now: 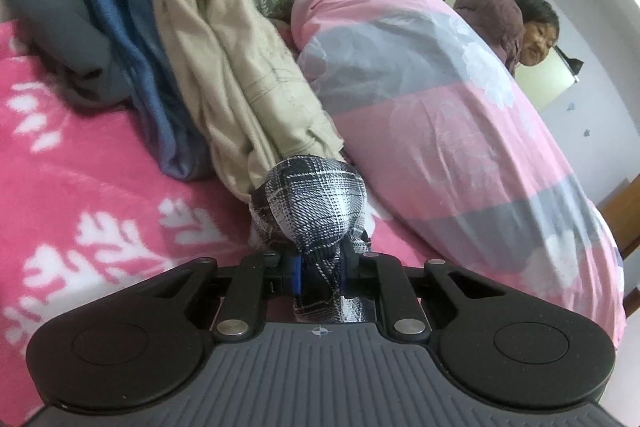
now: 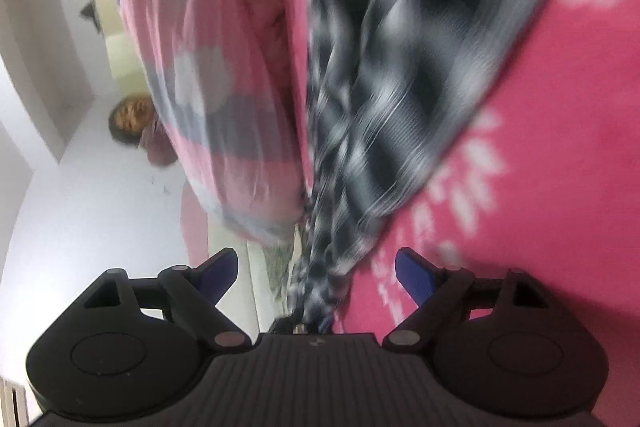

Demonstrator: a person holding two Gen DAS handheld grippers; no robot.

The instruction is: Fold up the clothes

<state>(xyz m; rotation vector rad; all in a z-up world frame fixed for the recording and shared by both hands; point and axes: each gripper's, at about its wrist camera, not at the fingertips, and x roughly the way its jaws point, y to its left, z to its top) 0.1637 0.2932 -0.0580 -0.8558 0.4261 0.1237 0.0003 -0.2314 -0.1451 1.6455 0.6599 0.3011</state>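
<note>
Nearest the left wrist camera, the left gripper [image 1: 318,277] is seen clamped on a bunched fold of the black-and-white plaid garment [image 1: 316,203], whose cloth bulges up just ahead of the narrowed jaws. Beyond it, from left to right on the pink blanket [image 1: 80,163], a grey folded item [image 1: 52,27], a blue garment [image 1: 132,39] and a beige garment [image 1: 224,47] are laid side by side and overlapping, followed by a rolled pink-and-grey floral quilt [image 1: 420,99]. A person [image 1: 516,23] is seen past the quilt, at the white wall.

In the blurred right wrist view, the right gripper [image 2: 316,273] is held wide apart, nothing being pressed by its blue pads [image 2: 416,279]. The plaid garment [image 2: 400,67] is stretched away between the spread jaws, without contact being visible, across the pink blanket [image 2: 560,187].
</note>
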